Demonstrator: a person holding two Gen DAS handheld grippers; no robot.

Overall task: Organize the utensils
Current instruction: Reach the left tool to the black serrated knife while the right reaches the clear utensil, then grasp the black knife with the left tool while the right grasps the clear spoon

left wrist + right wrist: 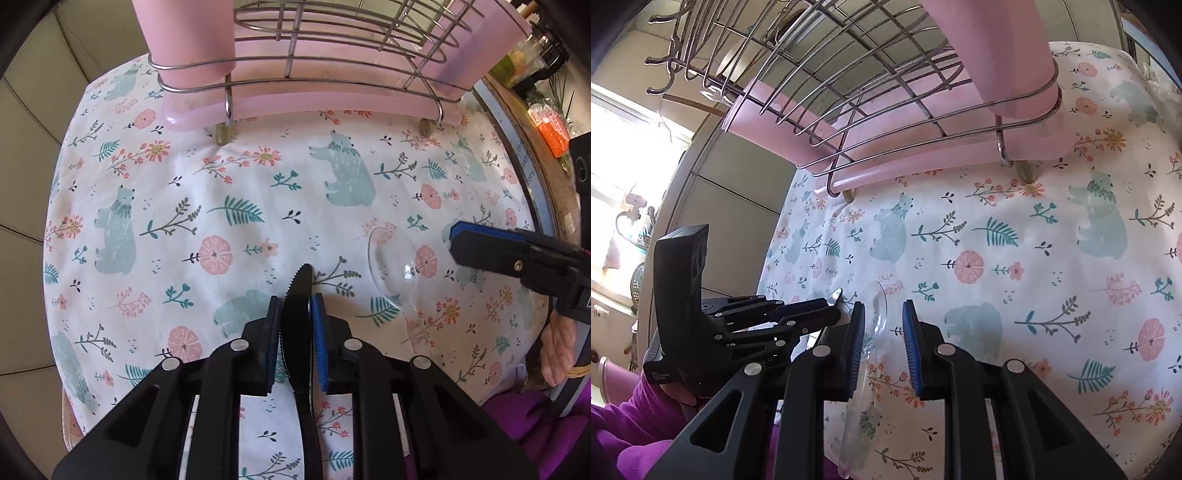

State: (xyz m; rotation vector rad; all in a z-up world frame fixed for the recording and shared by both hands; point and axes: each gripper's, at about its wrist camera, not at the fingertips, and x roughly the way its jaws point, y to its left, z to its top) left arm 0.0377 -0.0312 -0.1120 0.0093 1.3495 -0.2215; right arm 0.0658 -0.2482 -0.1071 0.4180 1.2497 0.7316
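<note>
My left gripper (295,314) is shut on a black serrated plastic knife (297,295), blade pointing forward over the floral cloth (221,192). A clear plastic spoon (391,273) lies on the cloth to its right. My right gripper (882,321) is open and hovers over that clear spoon (875,314), whose bowl sits by the left finger. In the right wrist view the left gripper (827,310) shows at the left with the knife tip (835,295) sticking out. The right gripper (480,243) shows at the right edge of the left wrist view.
A wire dish rack (332,48) on a pink tray (295,107) stands at the far side of the cloth, with a pink utensil cup (184,33) at its left corner. A cluttered counter (546,122) lies at the right.
</note>
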